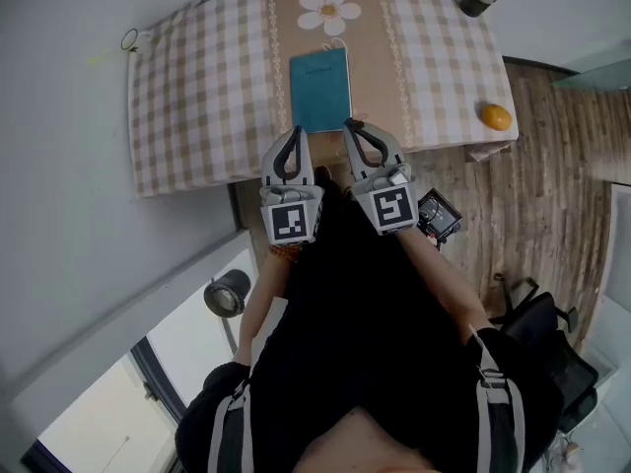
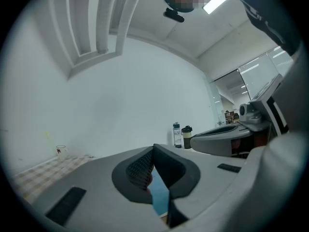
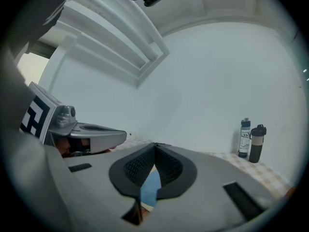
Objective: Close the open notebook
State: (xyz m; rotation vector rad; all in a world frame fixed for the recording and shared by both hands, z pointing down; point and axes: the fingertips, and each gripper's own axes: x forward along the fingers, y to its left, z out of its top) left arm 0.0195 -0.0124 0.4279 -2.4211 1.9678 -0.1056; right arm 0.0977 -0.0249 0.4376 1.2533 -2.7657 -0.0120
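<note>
A small table stands against a plain white wall (image 1: 59, 166), covered by a beige-and-white checked tablecloth (image 1: 197, 97) with a tan strip down its middle and a white daisy (image 1: 330, 10) printed at the strip's far end. The notebook (image 1: 320, 90) lies on that tan strip, near the table's front edge, its blue cover flat and shut. The left gripper (image 1: 295, 132) and the right gripper (image 1: 351, 126) point level at it side by side from the front edge. Each one's jaws are pressed together with nothing between them, and the tips sit at the notebook's near corners, though I cannot tell whether they touch it. In both gripper views a sliver of the blue cover shows through the gap under the closed jaws. An orange (image 1: 497, 117) rests near the table's right front corner. At the far right corner a clear bottle (image 3: 245, 138) and a dark flask (image 3: 256, 151) stand upright just beside each other, and a small glass (image 1: 130, 39) sits at the far left corner by the wall. To the right of the table the floor (image 1: 532, 185) is wood plank, and a black chair (image 1: 557, 348) stands on it near the person. A window (image 1: 118, 402) shows at the lower left of the head view. Overhead a ceiling light (image 2: 217, 0) is lit, and a glass partition (image 2: 256, 76) closes off the room's far side.
</note>
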